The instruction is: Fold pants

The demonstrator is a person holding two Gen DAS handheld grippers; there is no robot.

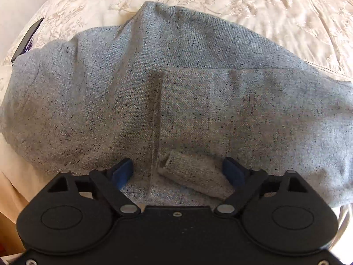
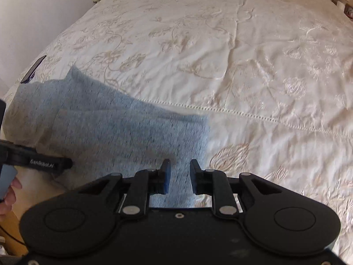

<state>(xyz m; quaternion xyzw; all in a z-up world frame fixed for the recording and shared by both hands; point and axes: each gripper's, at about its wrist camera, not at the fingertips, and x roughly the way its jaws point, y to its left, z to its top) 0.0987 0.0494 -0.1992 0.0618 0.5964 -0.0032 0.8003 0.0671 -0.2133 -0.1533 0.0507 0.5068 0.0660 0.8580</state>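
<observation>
- Speckled grey knit pants point(image 1: 176, 88) lie folded on a bed under a cream embroidered bedspread point(image 2: 242, 66), their long axis running side to side across both views.
- The left tool point(image 1: 178, 170) hovers over the pants' near edge, jaws wide, nothing gripped; a small folded cuff point(image 1: 194, 176) lies between its fingers.
- The right tool point(image 2: 180, 174), jaws narrowly parted and empty, sits above the pants' right end.
- Judged: both tools seem equally near.
- Only the right view shows the bare bedspread beyond the pants; only the left shows the cuff.
- A dark flat phone-like object point(image 1: 27, 38) rests beyond the pants' left end.
</observation>
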